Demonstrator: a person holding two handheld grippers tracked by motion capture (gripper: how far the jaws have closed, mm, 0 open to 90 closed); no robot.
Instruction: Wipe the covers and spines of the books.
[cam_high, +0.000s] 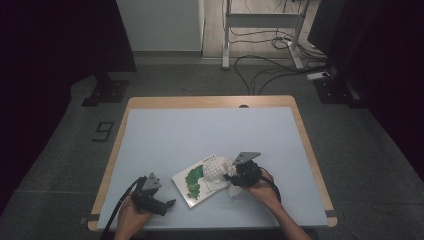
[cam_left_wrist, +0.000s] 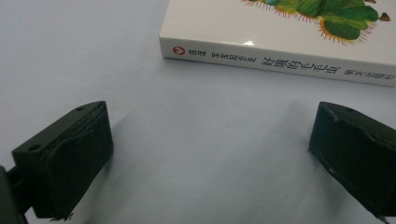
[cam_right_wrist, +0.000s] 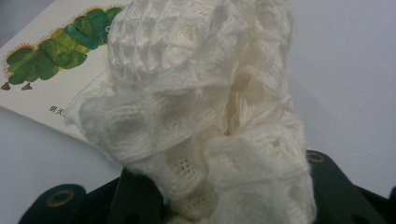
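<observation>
We see the right tool clamped on a bunched white knit cloth draped over the picture book's far corner, perhaps for wiping, while the left tool, jaws wide, waits beside the book's spine on the tabletop.

Wooden-edged table under a pale blue mat, white picture book with a green caterpillar cover lying flat near the front edge
</observation>
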